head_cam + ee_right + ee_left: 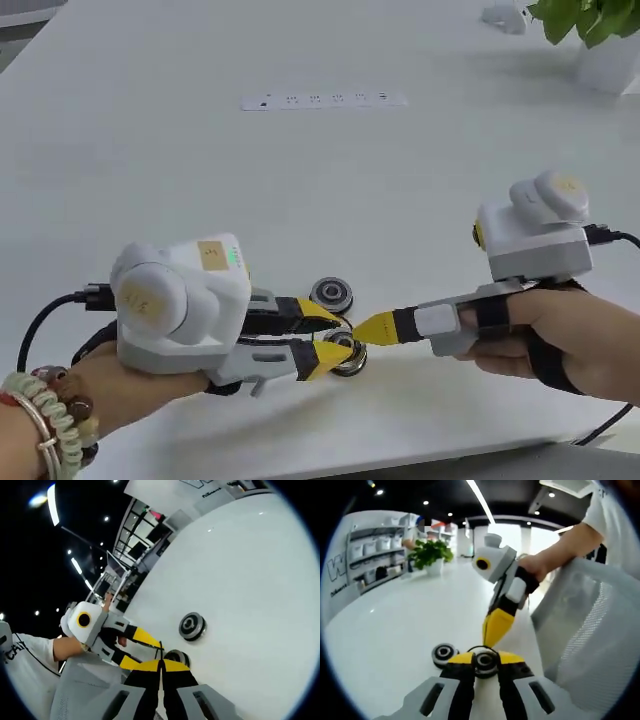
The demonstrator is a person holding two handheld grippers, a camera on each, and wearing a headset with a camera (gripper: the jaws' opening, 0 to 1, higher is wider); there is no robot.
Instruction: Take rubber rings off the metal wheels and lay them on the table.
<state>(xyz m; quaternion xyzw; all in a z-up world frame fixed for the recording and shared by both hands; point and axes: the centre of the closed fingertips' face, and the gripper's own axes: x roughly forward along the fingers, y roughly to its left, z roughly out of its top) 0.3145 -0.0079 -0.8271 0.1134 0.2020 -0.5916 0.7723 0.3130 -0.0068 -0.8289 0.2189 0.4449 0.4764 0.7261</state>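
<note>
- The left gripper sat at the lower left of the head view. Its yellow-tipped fingers were closed from both sides onto a metal wheel, held partway apart by the wheel's width.
- In the left gripper view that wheel sat between the two fingertips, low in the centre of the frame. It was touching both fingertips and lay at the level of the white tabletop.
- The right gripper reached in from the right of the head view. Its fingers were pressed together with no gap showing between them.
- The right gripper's tips met the top edge of the held wheel. A thin dark loop, the rubber ring, arched just above the wheel at those tips and appeared to be pinched between them. The loop was too fine to tell how much of it was off the wheel.
- A second wheel, dark-rimmed with a bright hub, lay flat on the tabletop just above the fingertips in the head view. It was near both grippers and touching neither.
- A white power strip lay far up the tabletop, well apart from the work.
- A leafy potted plant stood in the upper right corner of the head view.
- Beaded bracelets circled the wrist at the lower left.
</note>
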